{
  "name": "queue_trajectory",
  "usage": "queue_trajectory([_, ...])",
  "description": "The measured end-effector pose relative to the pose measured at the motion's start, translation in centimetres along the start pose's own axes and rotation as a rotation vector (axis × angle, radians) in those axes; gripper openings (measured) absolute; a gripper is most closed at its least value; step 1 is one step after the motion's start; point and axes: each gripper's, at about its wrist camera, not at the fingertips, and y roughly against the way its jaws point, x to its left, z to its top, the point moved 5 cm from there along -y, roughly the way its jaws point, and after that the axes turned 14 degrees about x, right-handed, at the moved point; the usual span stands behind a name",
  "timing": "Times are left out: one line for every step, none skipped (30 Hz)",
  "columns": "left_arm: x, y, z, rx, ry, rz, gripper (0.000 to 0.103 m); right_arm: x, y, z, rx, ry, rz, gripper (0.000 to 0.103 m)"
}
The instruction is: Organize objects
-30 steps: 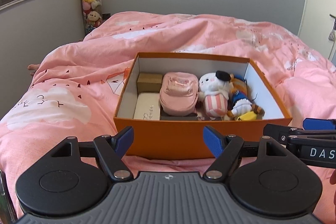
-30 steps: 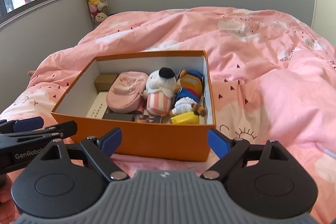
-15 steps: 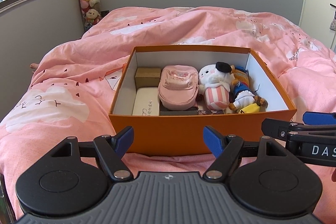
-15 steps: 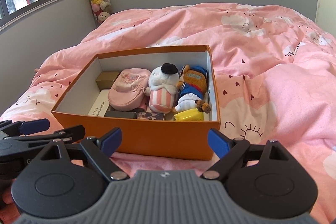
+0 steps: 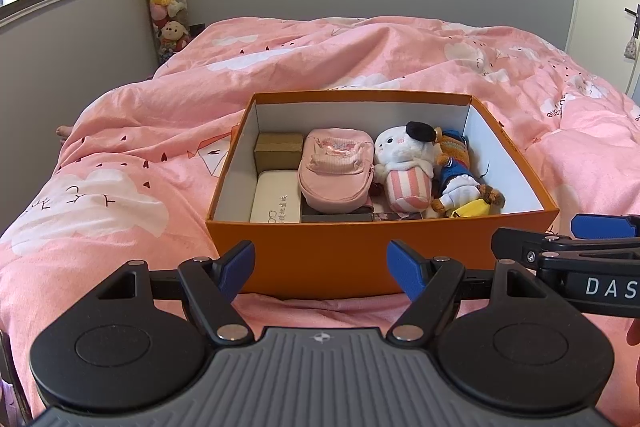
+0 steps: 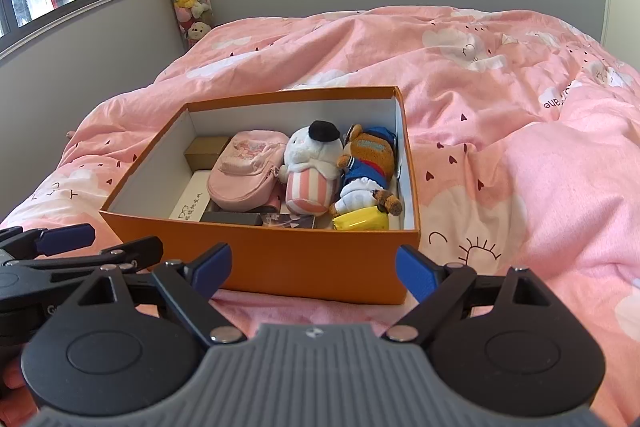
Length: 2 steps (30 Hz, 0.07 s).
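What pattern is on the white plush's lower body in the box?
Pink and white vertical stripes on the white plush; clearest in the right wrist view.

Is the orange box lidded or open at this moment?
Open. The orange box has no lid on it; its white inner walls and the pink pouch inside are plainly visible from above.

The box (image 5: 320,259) is orange outside, white inside. The duvet (image 5: 360,55) is pink with white clouds and small dark hearts. A pink pouch (image 5: 334,167) lies beside a white plush (image 5: 404,155) with a black cap and pink-white stripes. Both grippers' fingertips (image 6: 210,269) are blue.
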Motion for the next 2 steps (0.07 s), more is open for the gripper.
queue_trajectory([0.01,0.0,-0.02,0.001,-0.001,0.001,0.088,0.01,0.02,-0.02,0.0,0.0,0.001,0.09])
queue_trajectory([0.01,0.01,-0.01,0.001,-0.002,0.001,0.088,0.02,0.02,-0.03,0.0,0.0,0.0,0.09])
